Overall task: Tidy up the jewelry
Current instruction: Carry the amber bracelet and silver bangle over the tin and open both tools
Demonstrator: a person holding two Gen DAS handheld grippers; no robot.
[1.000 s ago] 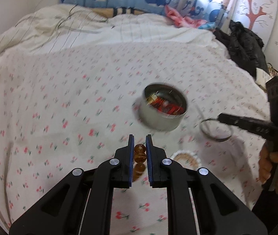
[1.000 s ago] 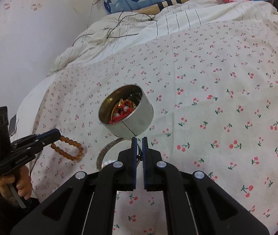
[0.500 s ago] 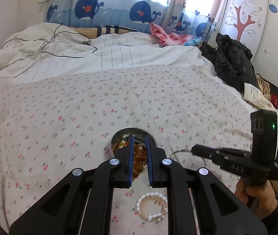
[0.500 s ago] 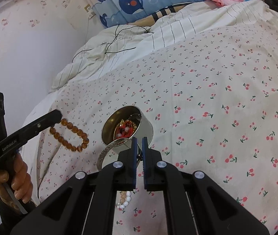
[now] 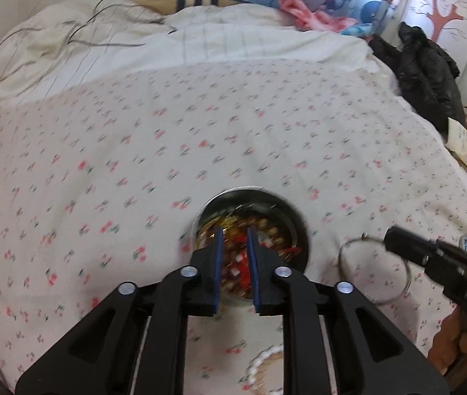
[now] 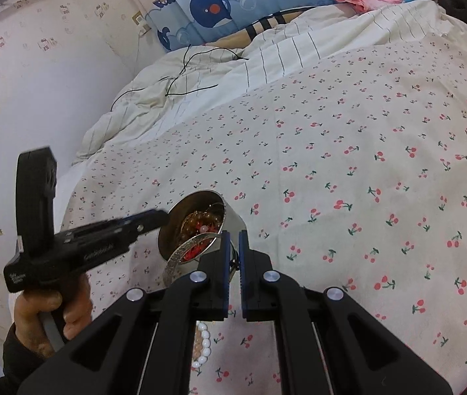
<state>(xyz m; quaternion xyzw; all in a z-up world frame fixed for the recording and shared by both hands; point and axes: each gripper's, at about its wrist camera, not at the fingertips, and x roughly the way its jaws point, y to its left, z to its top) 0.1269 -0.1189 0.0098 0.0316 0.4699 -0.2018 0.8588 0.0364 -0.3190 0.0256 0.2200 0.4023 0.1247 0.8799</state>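
Observation:
A round metal tin (image 5: 294, 217) with red and amber jewelry inside sits on the cherry-print bedsheet; it also shows in the right wrist view (image 6: 233, 222). My left gripper (image 5: 234, 230) hangs over the tin's mouth, jaws slightly parted and empty; the amber bead bracelet (image 6: 197, 220) lies in the tin. My right gripper (image 6: 232, 233) is shut on a thin silver bangle (image 6: 180, 256), which also shows in the left wrist view (image 5: 373, 271), held just right of the tin. A white pearl bracelet (image 5: 263, 367) lies on the sheet in front of the tin, also in the right wrist view (image 6: 204, 342).
A striped duvet (image 5: 200, 46) with a black cable is bunched at the far end of the bed. Black clothing (image 5: 427, 65) lies at the far right edge. A wall (image 6: 36, 82) borders the bed on the left in the right wrist view.
My left gripper carried the amber bead bracelet over the tin, opened and dropped it in. My right gripper, still holding the bangle, moved closer to the tin.

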